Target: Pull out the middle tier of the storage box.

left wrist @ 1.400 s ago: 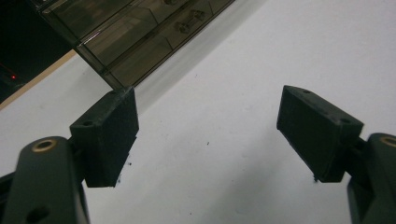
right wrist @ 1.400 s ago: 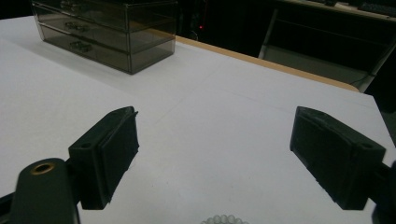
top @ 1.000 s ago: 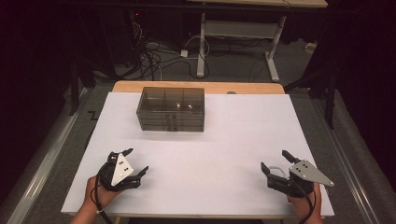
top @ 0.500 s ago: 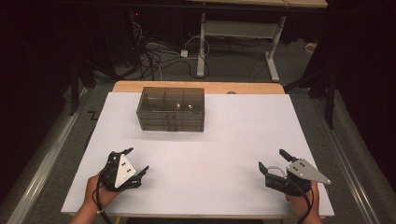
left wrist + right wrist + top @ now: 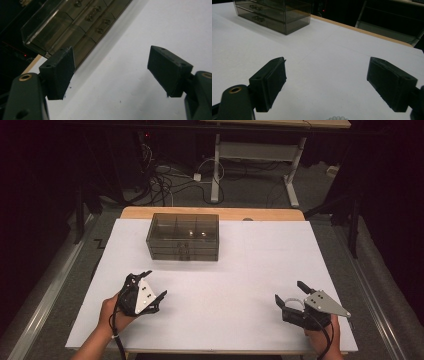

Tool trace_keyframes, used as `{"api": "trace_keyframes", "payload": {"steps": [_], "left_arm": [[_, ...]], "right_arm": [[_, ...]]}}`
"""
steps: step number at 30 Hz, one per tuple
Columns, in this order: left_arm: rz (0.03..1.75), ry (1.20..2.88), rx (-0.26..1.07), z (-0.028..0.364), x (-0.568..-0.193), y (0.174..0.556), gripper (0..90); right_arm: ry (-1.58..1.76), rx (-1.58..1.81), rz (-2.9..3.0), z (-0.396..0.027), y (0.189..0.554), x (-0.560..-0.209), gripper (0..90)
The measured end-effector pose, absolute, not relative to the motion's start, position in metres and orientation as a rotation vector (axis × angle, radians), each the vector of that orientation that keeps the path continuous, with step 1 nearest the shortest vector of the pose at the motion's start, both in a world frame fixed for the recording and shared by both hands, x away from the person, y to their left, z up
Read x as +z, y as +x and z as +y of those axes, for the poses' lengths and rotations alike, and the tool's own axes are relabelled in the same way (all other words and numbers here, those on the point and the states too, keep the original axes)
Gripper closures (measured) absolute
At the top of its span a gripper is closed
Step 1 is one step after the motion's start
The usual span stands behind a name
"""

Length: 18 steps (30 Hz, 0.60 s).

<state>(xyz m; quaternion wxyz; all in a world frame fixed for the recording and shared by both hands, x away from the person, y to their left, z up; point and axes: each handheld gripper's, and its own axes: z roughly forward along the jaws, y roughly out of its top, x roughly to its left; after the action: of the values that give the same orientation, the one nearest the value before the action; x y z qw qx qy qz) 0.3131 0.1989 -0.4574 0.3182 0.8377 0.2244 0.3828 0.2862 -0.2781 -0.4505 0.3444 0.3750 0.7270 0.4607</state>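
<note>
Both fingers (image 5: 154,285) gaping, drawer box (image 5: 183,236) well ahead

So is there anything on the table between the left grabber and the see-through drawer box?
No, just bare white table between the left gripper and the drawer box, as the high view shows.

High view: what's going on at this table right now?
A person holds a claw in each hand near the table's front edge. The left claw and right claw are both open and hold nothing. A smoky clear drawer box stands at the far side, drawers shut, untouched. Something small and pale lies beneath the right claw.
</note>
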Motion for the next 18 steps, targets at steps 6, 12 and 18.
{"api": "trace_keyframes", "payload": {"steps": [6,12,18], "left_arm": [[0.577,2.151,1.008,0.188,-0.451,0.329,25.5],[0.543,2.153,1.043,0.175,-0.453,0.346,28.2],[0.527,2.171,1.138,0.162,-0.465,0.366,32.0]], "right_arm": [[0.97,1.187,1.882,-0.278,0.286,-0.45,16.4],[0.973,1.182,1.871,-0.279,0.286,-0.451,16.6],[0.96,1.168,1.88,-0.277,0.287,-0.452,16.7]]}}
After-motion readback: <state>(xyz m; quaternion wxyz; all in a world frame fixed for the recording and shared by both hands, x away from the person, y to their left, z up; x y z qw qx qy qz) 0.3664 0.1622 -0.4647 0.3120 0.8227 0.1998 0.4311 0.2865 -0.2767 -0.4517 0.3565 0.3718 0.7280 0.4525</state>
